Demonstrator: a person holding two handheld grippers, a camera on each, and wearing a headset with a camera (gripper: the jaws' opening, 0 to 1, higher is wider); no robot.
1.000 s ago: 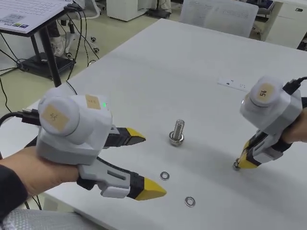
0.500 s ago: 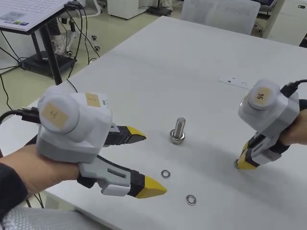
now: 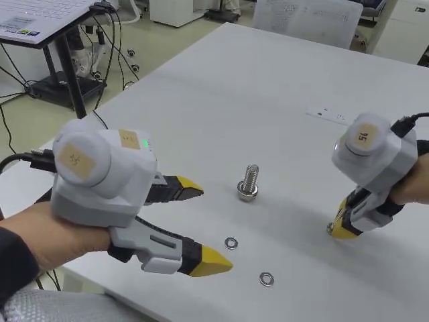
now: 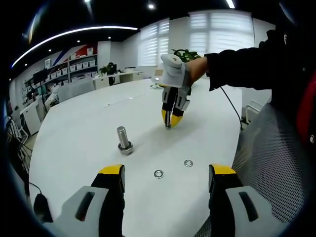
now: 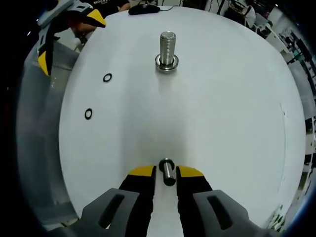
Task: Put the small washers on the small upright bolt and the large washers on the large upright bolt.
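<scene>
The large bolt [image 3: 248, 182] [image 4: 123, 139] [image 5: 167, 49] stands upright mid-table with a washer around its base. Two small washers lie flat nearer me, one [image 3: 231, 243] [image 4: 158, 174] [image 5: 107, 77] and another [image 3: 267, 279] [image 4: 188, 163] [image 5: 88, 114]. My left gripper [image 3: 204, 226] [image 4: 167, 172] hovers open over the near table edge, its jaws wide apart and nothing between them. At the right, my right gripper [image 3: 338, 229] [image 5: 166, 173] [image 4: 170, 121] points down at the table, shut on the small bolt [image 3: 330, 230] [image 5: 167, 171], whose end touches the tabletop.
The white table [image 3: 268, 87] has its left edge and near edge close to my left gripper. A small white label [image 3: 325, 115] lies at the far right. A desk with cables [image 3: 60, 40] stands on the floor to the left, and a chair [image 3: 301, 20] behind the table.
The head camera has shifted a little. Both grippers, the bolts and the washers stay where they were.
</scene>
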